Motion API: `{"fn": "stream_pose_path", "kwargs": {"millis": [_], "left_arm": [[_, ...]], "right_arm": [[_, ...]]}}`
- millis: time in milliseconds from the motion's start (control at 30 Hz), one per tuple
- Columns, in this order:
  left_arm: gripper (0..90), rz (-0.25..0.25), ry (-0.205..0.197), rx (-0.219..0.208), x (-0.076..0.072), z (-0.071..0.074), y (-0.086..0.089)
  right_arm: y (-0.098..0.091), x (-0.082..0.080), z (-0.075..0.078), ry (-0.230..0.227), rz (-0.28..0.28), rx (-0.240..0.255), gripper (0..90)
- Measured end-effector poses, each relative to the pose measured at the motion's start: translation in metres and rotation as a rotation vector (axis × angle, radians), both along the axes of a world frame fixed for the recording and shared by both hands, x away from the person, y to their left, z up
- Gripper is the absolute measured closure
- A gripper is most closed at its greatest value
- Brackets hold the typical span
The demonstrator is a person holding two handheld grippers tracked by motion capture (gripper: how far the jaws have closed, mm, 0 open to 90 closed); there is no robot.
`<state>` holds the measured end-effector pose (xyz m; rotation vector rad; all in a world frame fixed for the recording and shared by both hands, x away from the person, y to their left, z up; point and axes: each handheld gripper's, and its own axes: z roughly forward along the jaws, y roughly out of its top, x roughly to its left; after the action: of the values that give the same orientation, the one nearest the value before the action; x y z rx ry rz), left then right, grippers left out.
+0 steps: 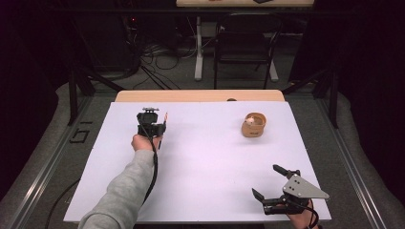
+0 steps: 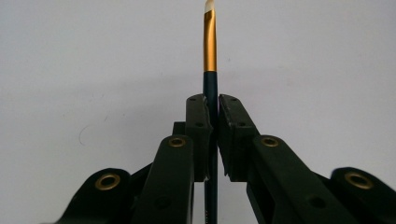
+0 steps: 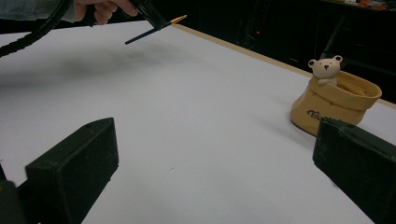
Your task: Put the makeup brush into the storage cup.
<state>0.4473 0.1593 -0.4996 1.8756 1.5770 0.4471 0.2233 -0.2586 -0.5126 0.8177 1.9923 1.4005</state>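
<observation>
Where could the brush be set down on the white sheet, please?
The broad middle between the left claw holding the brush and the bear pot is bare. It is tighter near the right claw at the near right corner.

Left gripper (image 1: 152,125) is held over the far left of the table, jaws clamped together, grey-sleeved forearm stretched forward. Right gripper (image 1: 270,181) is kept low at the near right edge, jaws spread wide, grey plate on top.
</observation>
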Motion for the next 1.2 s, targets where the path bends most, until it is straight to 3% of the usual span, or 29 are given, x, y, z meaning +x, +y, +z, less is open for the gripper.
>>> {"fn": "stream_pose_path", "kwargs": {"millis": [667, 900, 1200], "left_arm": [[83.1, -0.113, -0.099, -0.056, -0.026, 0.003, -0.011], [83.1, -0.136, -0.131, -0.055, -0.034, 0.0, -0.013], [83.1, -0.206, -0.188, -0.063, -0.05, 0.006, -0.024]], "right_arm": [[0.0, 0.0, 0.0, 0.005, 0.001, -0.014, 0.0], [0.001, 0.0, -0.001, 0.004, -0.002, -0.009, 0.0], [0.001, 0.001, -0.001, 0.003, -0.005, -0.017, 0.0]]}}
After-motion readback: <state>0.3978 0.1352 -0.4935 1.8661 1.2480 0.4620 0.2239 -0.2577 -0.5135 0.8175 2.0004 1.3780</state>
